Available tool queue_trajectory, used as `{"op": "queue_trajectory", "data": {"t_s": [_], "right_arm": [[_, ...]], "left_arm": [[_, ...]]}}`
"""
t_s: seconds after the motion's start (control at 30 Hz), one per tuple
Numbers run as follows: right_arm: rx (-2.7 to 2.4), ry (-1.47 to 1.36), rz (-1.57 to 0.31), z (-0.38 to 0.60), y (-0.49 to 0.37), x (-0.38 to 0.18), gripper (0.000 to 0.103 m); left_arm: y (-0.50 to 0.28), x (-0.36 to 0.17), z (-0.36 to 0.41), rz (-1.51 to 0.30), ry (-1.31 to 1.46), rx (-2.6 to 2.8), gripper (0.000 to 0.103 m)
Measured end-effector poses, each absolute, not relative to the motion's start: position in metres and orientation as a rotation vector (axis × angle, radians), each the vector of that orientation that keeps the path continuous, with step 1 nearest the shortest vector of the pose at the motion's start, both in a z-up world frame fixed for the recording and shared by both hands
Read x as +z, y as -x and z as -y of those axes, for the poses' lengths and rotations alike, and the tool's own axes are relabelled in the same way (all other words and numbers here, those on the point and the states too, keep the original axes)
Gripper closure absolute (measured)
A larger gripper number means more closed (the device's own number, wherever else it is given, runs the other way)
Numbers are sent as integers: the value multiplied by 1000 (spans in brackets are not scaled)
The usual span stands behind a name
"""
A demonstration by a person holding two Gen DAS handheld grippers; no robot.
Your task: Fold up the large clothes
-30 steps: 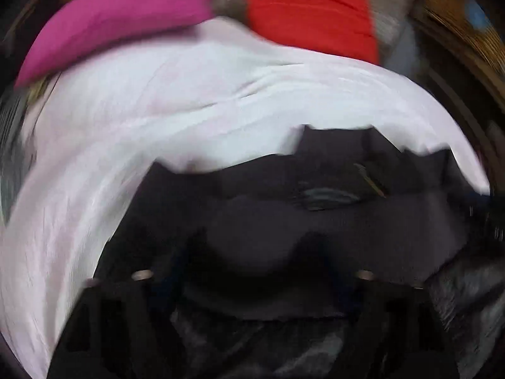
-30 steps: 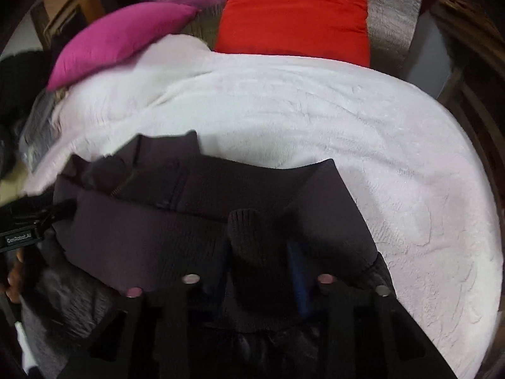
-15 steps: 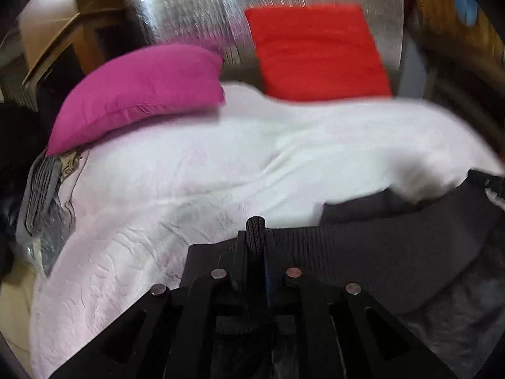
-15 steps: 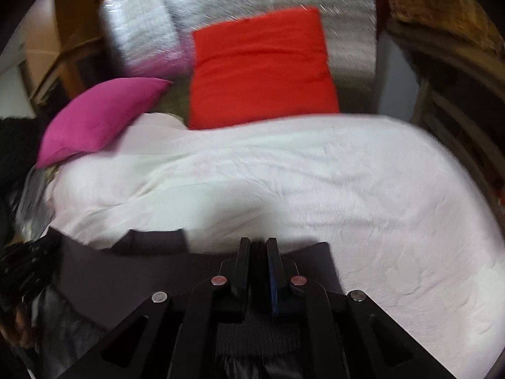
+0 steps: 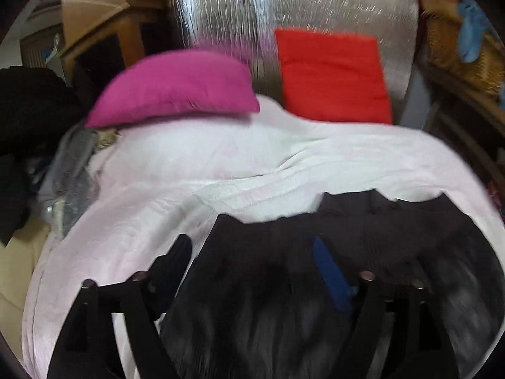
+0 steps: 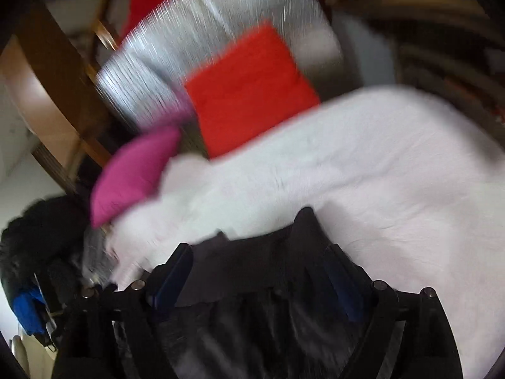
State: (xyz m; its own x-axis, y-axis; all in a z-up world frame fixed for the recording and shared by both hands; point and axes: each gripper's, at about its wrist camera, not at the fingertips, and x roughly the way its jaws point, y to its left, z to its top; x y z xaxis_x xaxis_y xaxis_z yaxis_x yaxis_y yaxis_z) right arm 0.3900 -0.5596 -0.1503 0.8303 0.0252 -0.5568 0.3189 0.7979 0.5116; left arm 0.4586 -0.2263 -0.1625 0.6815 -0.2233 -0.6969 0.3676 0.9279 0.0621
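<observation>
While the garment is lying spread on the bed, both claws are standing released above its near edge, probably because a fold was just laid down or a new grip is being prepared; this is a judgement only. In the left view, the left claw is showing its jaws wide apart, and the dark cloth is passing between them and under them, reaching toward the right side. Whether the fingers are touching the cloth cannot be told, since the picture is blurred. In the right view, the right claw is also gaping, and a corner of the garment is rising between its jaws, with the white cover beyond it. Behind, a pink pillow and a red pillow are resting at the head of the bed, well apart from the garment, so the middle is staying free for folding.
</observation>
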Motion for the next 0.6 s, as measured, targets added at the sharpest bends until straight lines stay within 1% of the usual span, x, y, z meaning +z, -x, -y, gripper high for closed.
{"op": "queue_trajectory", "data": {"t_s": [0.1,0.2,0.3,0.43,0.6], "right_arm": [[-145,-667,-574,549,-343,-140,15],[-182,-662,-578,539,-311,-140,15],[-236,-641,-596,538,-283,-147,15],[-273,-721,-612,563,-251,-175,16],[-267,-800,-675,596,-253,-204,16]], "left_arm": [[-414,-158,210,-756,-204,-339,21],[-375,-167,193,-791,-143,-354,21],[-353,-180,179,-800,-121,-338,21],[-362,-193,157,-827,-136,-278,21],[-392,-202,108,-885,-4,-239,21]]}}
